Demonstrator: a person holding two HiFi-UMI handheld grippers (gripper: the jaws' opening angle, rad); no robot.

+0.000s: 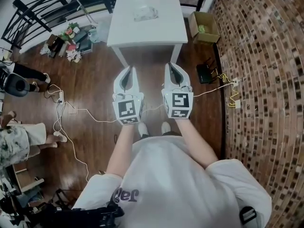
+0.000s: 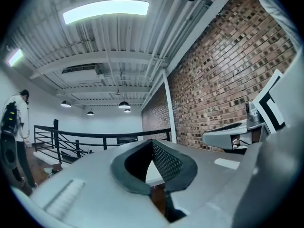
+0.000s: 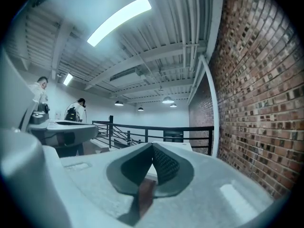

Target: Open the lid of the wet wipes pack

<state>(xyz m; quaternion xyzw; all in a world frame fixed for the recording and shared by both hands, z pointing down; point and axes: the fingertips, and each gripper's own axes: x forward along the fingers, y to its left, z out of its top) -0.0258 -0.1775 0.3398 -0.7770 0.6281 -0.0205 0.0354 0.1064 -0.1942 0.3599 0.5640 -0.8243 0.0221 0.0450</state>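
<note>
The wet wipes pack (image 1: 145,13), a clear crinkled packet, lies near the far end of the white table (image 1: 156,32). Both grippers hang side by side over the wooden floor, short of the table's near edge and pointing level toward it. In the head view my left gripper (image 1: 128,70) and right gripper (image 1: 172,66) are both shut with nothing between their jaws. The left gripper view shows the left gripper (image 2: 152,142) with its pads meeting at the tip. In the right gripper view the right gripper (image 3: 153,146) is closed the same way. The pack is hidden in both gripper views.
A cardboard box (image 1: 205,26) stands right of the table by the brick wall (image 1: 266,80). A black device (image 1: 205,73) and yellow cable lie on the floor there. Clutter (image 1: 71,39) sits at the left by the black railing (image 1: 42,13). White cables (image 1: 71,110) cross the floor; a person (image 1: 19,139) stands at left.
</note>
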